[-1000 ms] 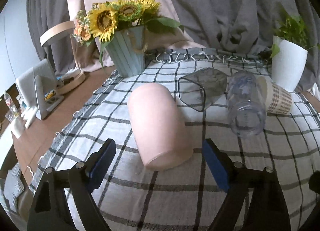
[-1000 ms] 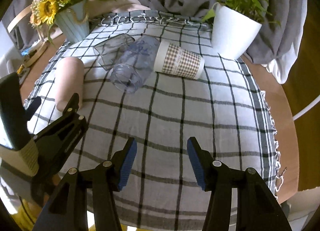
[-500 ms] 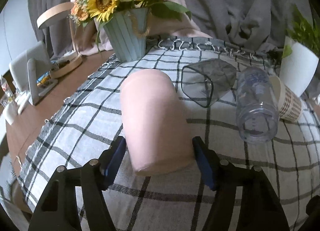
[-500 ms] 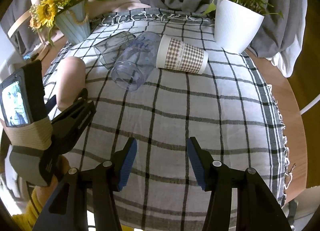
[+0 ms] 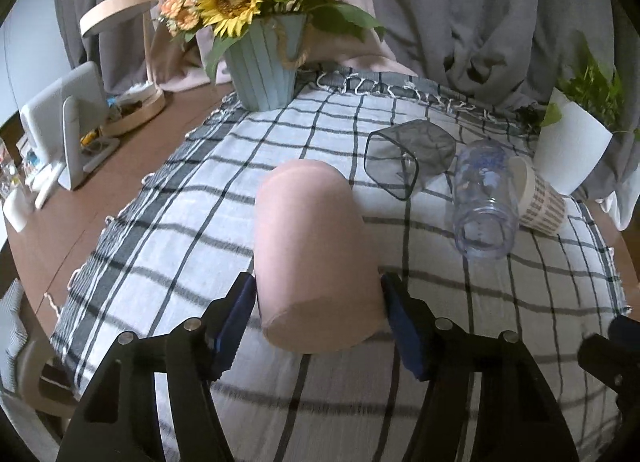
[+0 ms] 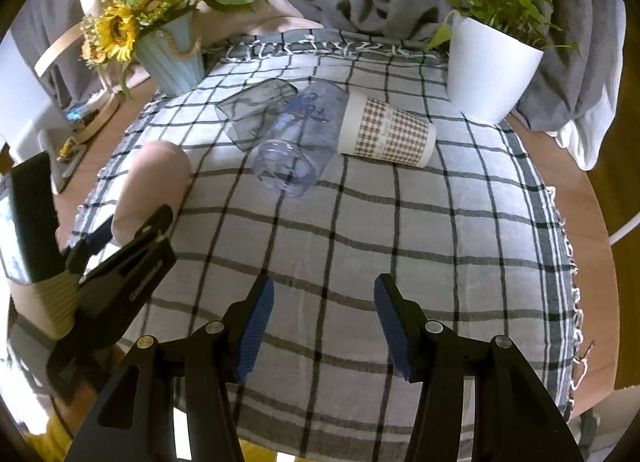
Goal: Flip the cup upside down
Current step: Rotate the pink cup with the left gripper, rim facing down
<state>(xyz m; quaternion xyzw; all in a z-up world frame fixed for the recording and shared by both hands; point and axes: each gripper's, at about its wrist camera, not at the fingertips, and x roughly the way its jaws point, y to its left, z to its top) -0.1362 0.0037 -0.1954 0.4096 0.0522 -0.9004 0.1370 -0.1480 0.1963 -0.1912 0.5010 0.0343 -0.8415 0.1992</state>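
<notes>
My left claw [image 5: 318, 312] pinched the pink cup [image 5: 316, 258] lying on the worktop, right claw [image 6: 324, 318] wide and idle; next, lift and invert.

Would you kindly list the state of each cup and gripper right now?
Pink cup: on its side, between the left gripper's pads.
Grey glass: on its side.
Clear jar: on its side.
Checked paper cup: on its side.
Left gripper: closed on pink cup.
Right gripper: open, empty.
</notes>
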